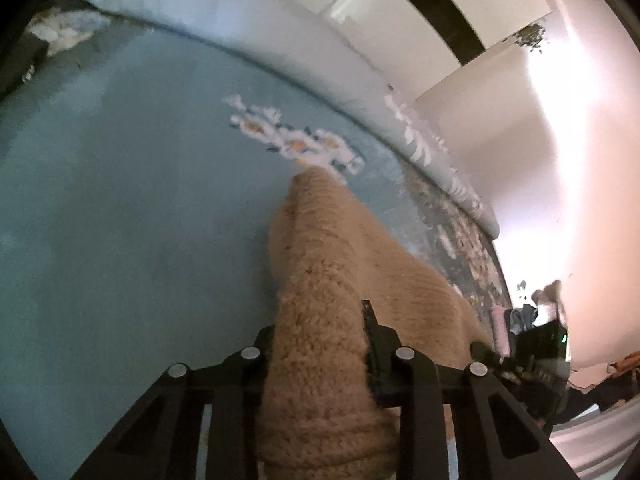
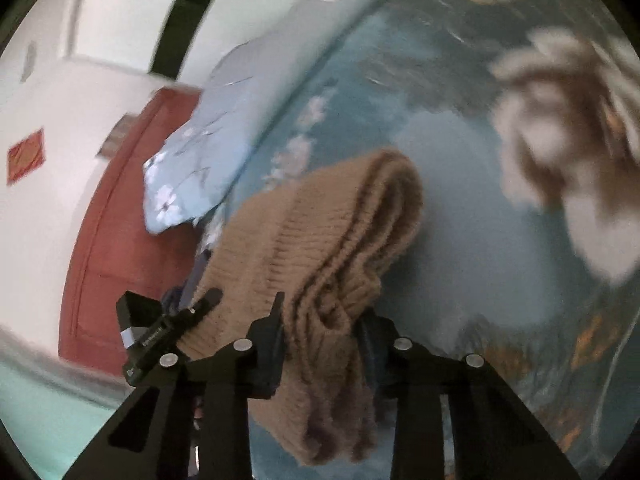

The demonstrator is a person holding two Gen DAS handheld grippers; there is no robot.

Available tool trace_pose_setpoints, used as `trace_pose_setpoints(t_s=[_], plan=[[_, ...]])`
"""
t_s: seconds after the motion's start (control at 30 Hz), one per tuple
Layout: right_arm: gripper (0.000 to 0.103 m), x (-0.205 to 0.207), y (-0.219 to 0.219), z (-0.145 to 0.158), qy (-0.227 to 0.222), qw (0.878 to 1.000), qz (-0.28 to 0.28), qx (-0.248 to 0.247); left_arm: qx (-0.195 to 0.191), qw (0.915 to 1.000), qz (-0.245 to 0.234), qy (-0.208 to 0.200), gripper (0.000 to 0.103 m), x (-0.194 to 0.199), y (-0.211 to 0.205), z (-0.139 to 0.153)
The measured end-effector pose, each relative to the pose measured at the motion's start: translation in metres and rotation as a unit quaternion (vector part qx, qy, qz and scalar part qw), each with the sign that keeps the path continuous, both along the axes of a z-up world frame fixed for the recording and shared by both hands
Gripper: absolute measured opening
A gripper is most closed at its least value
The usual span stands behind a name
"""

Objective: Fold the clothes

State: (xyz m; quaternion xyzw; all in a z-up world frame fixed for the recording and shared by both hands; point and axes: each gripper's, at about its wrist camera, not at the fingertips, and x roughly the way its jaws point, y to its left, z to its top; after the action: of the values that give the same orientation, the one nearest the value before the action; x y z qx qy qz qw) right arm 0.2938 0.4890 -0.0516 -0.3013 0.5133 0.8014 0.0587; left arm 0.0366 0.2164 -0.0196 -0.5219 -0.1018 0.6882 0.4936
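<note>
A tan knitted sweater (image 1: 332,280) hangs between both grippers above a blue bedsheet (image 1: 120,200). My left gripper (image 1: 320,344) is shut on a bunched edge of the sweater, which trails away toward the bed. In the right wrist view my right gripper (image 2: 320,320) is shut on a folded, ribbed part of the same sweater (image 2: 320,232), with layers draped over the fingers. The other gripper (image 2: 168,328) shows at the left of that view, against the sweater. Both views are blurred.
The bedsheet has a white flower print (image 1: 296,140) and larger blurred flowers (image 2: 560,140). A pale blue pillow (image 1: 240,28) lies along the bed's far edge, also in the right wrist view (image 2: 200,152). A red door (image 2: 112,240) and white walls stand beyond.
</note>
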Motion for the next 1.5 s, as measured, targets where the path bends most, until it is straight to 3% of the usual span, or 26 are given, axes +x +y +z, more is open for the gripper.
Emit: trace_pose_setpoints(t_s=[0.2,0.47,0.63,0.9,0.97,1.07,1.2,1.5], plan=[[0.033,-0.015,0.007,0.033,0.025,0.997,0.065,0.018,0.044,0.9966,0.059,0.036,0.031,0.036,-0.047,0.023],[0.033,-0.013,0.003,-0.018,-0.024,0.996,0.088,0.01,-0.019,0.9962,0.083,0.017,0.033,0.051,-0.06,-0.03],[0.033,-0.007,0.003,-0.032,-0.023,0.996,0.084,-0.002,0.001,0.9942,0.105,-0.022,0.036,0.048,-0.067,-0.047],[0.042,-0.003,-0.002,-0.018,-0.03,0.995,0.086,0.036,0.012,0.9933,0.098,-0.061,0.052,0.03,-0.072,-0.041],[0.047,0.002,-0.001,-0.017,-0.03,0.996,0.079,0.039,0.012,0.9932,0.095,-0.066,0.061,0.024,-0.072,-0.04],[0.058,0.013,0.005,-0.02,-0.031,0.997,0.058,0.027,0.003,0.9939,0.082,-0.073,0.066,0.017,-0.065,-0.043],[0.058,0.017,0.011,-0.033,-0.026,0.999,0.041,-0.02,-0.008,0.9943,0.057,-0.09,0.067,0.017,-0.051,-0.057],[0.058,-0.014,-0.007,-0.036,-0.025,0.998,0.05,-0.012,-0.004,0.9958,0.041,-0.081,0.065,0.021,-0.041,-0.056]])
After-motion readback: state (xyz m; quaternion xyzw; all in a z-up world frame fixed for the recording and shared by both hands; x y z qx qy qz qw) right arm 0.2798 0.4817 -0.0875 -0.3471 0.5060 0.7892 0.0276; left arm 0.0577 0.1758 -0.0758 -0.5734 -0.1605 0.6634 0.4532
